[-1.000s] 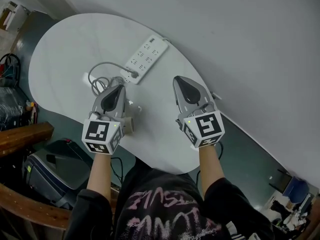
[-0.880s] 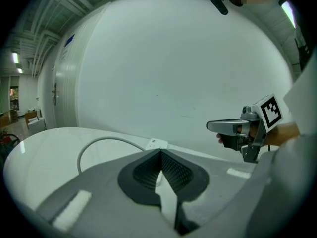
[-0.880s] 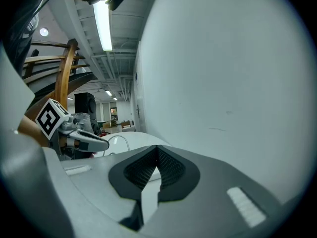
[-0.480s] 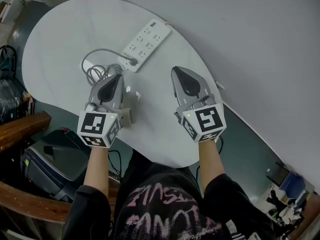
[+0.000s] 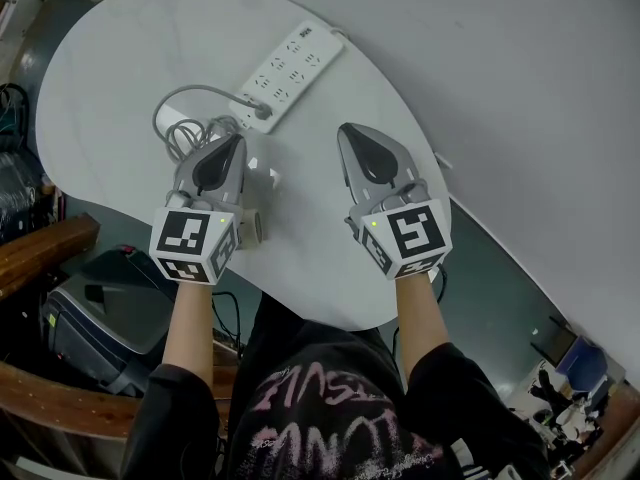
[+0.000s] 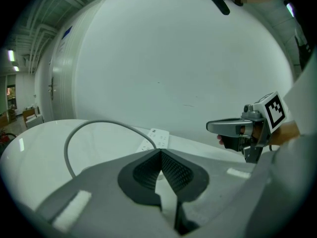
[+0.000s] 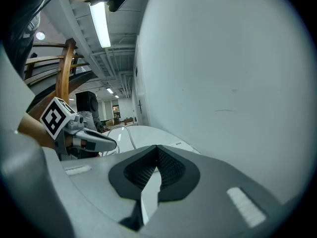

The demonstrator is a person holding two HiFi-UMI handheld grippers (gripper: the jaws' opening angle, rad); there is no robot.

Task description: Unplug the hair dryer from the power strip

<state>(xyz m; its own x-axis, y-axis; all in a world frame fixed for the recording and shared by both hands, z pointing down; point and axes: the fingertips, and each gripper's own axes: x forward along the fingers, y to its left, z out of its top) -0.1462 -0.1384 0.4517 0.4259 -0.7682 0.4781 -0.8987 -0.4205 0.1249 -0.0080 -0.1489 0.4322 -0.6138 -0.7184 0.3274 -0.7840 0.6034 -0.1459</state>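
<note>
Since the plug (image 5: 262,112) sits at the near-left end of the power strip (image 5: 290,70), just beyond the tip of my left tool (image 5: 236,140), that tool is nearer than my right tool (image 5: 345,130). Both tools are pressed together, holding nothing. The strip's long axis runs near-left to far-right across the worktop (image 5: 110,58), and the grey cord (image 5: 190,95) loops off leftward.

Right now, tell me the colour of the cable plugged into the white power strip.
Grey cable; best in head view.
</note>
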